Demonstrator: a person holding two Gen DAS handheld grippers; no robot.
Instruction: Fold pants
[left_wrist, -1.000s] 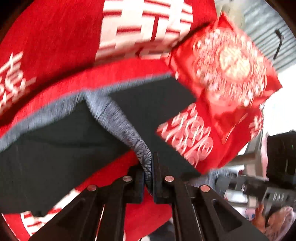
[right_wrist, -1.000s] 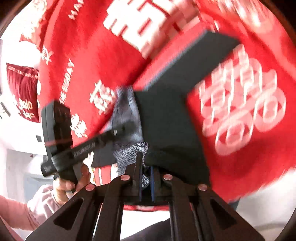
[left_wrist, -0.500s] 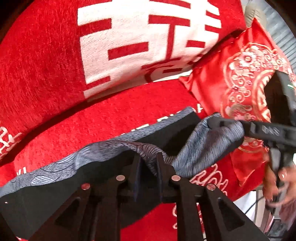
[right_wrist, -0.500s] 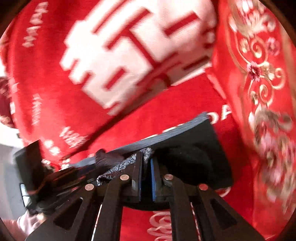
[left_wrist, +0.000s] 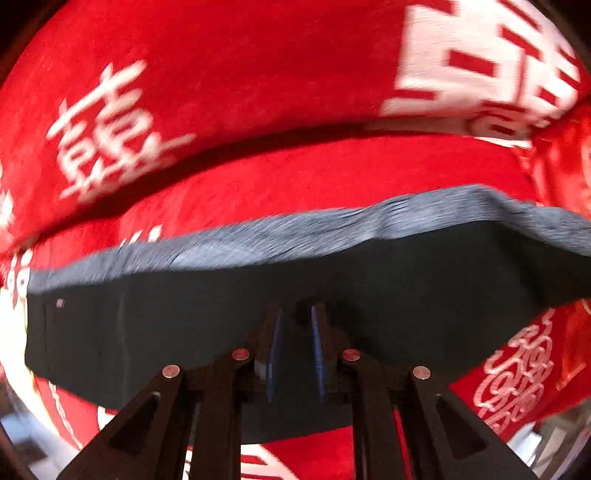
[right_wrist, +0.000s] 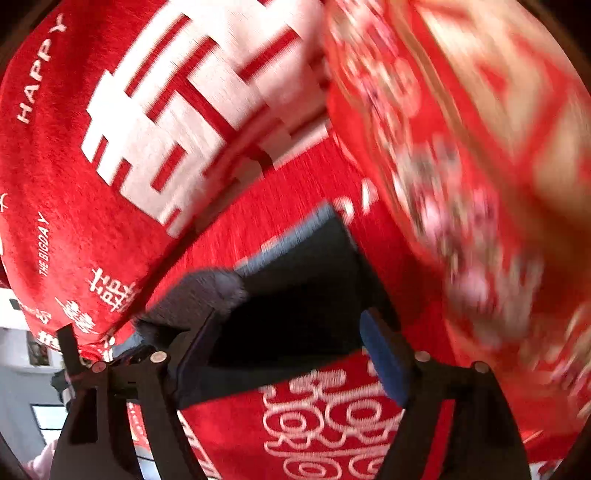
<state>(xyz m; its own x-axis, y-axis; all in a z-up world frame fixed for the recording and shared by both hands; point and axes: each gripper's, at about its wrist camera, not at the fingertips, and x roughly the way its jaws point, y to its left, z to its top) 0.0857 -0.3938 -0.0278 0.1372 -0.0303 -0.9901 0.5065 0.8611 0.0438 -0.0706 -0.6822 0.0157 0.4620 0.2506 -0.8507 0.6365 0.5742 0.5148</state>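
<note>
The black pants (left_wrist: 406, 295) with a grey patterned waistband (left_wrist: 332, 229) lie spread across the red sofa seat. In the left wrist view my left gripper (left_wrist: 295, 314) points down onto them, its blue pads close together with dark cloth pinched between. In the right wrist view my right gripper (right_wrist: 291, 325) is opening. Its jaws stand wide over the end of the pants (right_wrist: 303, 280), and the pads press on nothing. A bunched grey fold (right_wrist: 207, 291) sits by its left finger.
A red sofa cover (left_wrist: 258, 92) with white lettering runs behind and under the pants. A red embroidered cushion (right_wrist: 461, 147) rises close on the right. A pink sleeve (right_wrist: 40, 458) shows at the lower left, with a dark part of the other gripper above it.
The right gripper has opened and let go of the waistband. The left gripper has sunk toward the seat, and the pants now lie flatter, waistband stretched straight.
</note>
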